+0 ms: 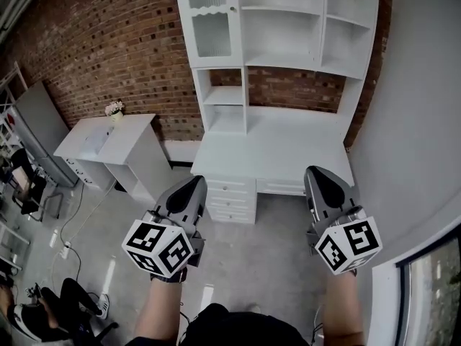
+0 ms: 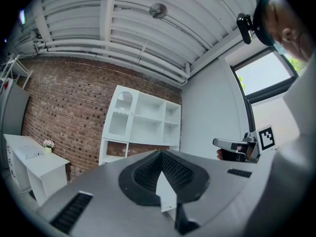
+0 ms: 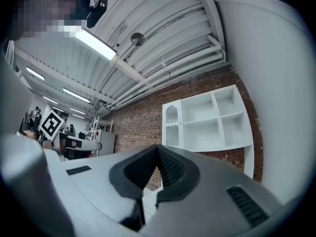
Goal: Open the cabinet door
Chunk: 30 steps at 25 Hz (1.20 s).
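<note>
The white hutch cabinet stands on a white desk against the brick wall. Its glass door at the upper left is closed, with a small knob on its right edge. Both grippers hover low in front of the desk, well short of the door. My left gripper is shut with nothing in it. My right gripper is shut and empty too. The left gripper view shows the door far beyond the closed jaws. The right gripper view shows the same door beyond its jaws.
Drawers sit under the desk top. A second white desk with a small flower pot stands at the left. A grey wall runs along the right. A seated person's legs show at the bottom left.
</note>
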### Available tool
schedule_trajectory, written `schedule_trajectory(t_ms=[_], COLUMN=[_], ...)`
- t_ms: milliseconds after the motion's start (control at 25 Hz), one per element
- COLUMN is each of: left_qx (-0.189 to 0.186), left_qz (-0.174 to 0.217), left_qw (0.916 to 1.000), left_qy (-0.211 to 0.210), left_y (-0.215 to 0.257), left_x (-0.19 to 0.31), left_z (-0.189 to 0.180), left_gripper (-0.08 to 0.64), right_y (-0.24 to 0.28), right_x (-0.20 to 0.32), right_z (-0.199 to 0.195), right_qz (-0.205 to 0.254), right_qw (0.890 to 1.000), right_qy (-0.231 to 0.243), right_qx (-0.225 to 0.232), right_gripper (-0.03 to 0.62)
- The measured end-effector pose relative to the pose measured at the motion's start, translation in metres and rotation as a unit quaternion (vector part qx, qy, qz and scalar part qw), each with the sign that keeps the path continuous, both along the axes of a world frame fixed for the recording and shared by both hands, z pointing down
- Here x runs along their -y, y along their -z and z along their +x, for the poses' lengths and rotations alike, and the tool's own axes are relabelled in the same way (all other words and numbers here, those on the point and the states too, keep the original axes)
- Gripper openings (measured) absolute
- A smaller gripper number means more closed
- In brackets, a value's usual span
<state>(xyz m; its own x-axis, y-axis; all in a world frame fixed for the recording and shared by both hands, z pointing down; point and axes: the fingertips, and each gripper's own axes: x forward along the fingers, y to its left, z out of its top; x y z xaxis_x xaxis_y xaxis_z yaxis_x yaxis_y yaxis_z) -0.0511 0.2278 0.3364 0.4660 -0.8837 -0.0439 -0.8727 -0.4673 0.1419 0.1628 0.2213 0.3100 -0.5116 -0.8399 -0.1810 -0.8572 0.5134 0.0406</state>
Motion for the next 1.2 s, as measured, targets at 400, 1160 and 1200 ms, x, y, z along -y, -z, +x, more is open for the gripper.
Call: schedule_trajectory(t_ms=[400,1160,1200], left_qx=[-0.002,0.002,0.005], left_qz=[-0.002,0.018,0.02], left_qw=[1.0,0.999,0.9988], left_qy=[-0.002,-0.041,-0.044], left_y=[-0.012,-0.014,-0.012], left_x=[0.026,0.215,0.227], left_z=[0.023,-0.025,-0.029], left_gripper=[0.006,0.006,0.006], right_y=[-0.013,-0.012,-0.01], right_x=[0.021,0.188,0.199], right_z=[0.016,-0.06,-0.066], right_qz=[-0.005,-0.006,-0.007], right_qw=[1.0,1.0,1.0], right_qy=[-0.004,-0.024,-0.027], right_qx=[0.004,-0.011,-0.01], right_gripper=[0.003,0.003,0.003])
